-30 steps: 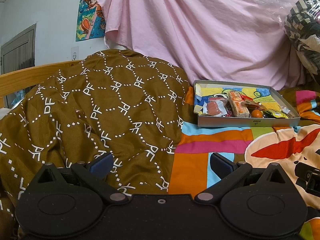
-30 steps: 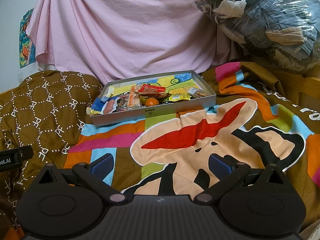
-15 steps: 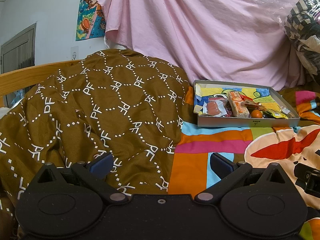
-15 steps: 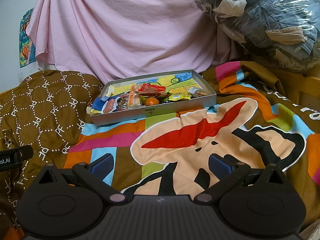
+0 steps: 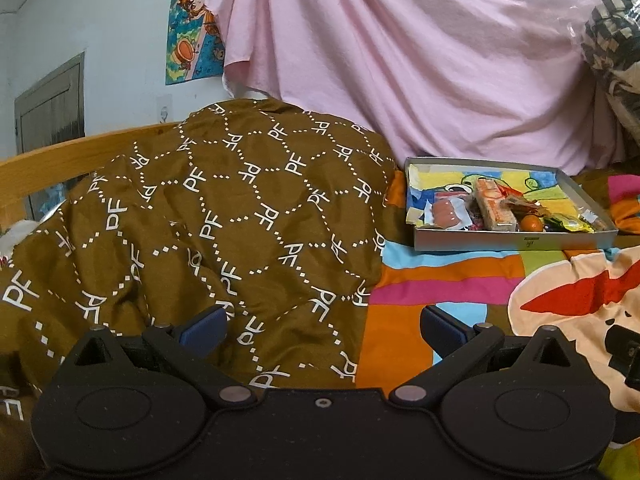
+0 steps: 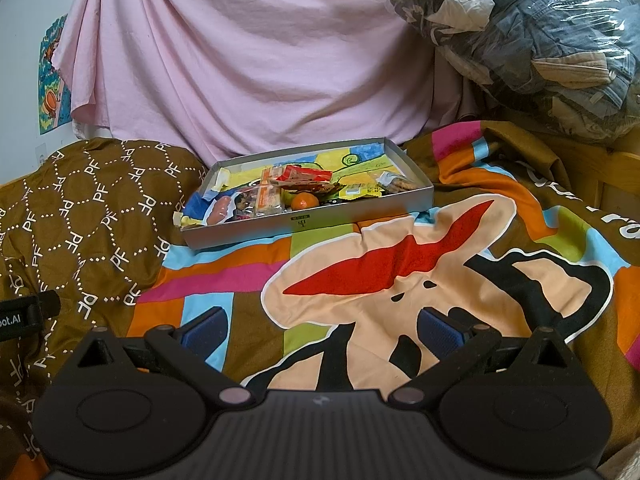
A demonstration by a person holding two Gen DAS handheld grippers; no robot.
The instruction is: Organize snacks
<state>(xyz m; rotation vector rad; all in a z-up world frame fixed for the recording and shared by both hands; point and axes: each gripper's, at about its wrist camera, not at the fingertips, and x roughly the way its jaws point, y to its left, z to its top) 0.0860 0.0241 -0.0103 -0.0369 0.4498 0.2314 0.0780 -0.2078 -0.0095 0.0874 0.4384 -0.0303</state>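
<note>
A shallow grey box lid (image 5: 516, 240) (image 6: 312, 222) lies on the bed and holds several snacks: a pink sausage pack (image 5: 446, 213) (image 6: 219, 211), an orange wafer pack (image 5: 496, 208) (image 6: 268, 200), a small orange fruit (image 5: 531, 223) (image 6: 305, 201), a red wrapper (image 6: 304, 176) and yellow packets (image 5: 570, 223) (image 6: 356, 190). My left gripper (image 5: 322, 326) is open and empty, low over the bedding, well short of the box. My right gripper (image 6: 322, 326) is also open and empty, over the colourful blanket in front of the box.
A brown patterned quilt (image 5: 224, 216) (image 6: 92, 208) is heaped left of the box. A pink sheet (image 5: 400, 60) (image 6: 248, 60) hangs behind. A plastic bag of clothes (image 6: 532, 40) is piled at the right. A wooden bed rail (image 5: 48, 164) runs along the left.
Both views shifted only slightly; the box sits a touch higher in the right wrist view. Both grippers stay open and empty.
</note>
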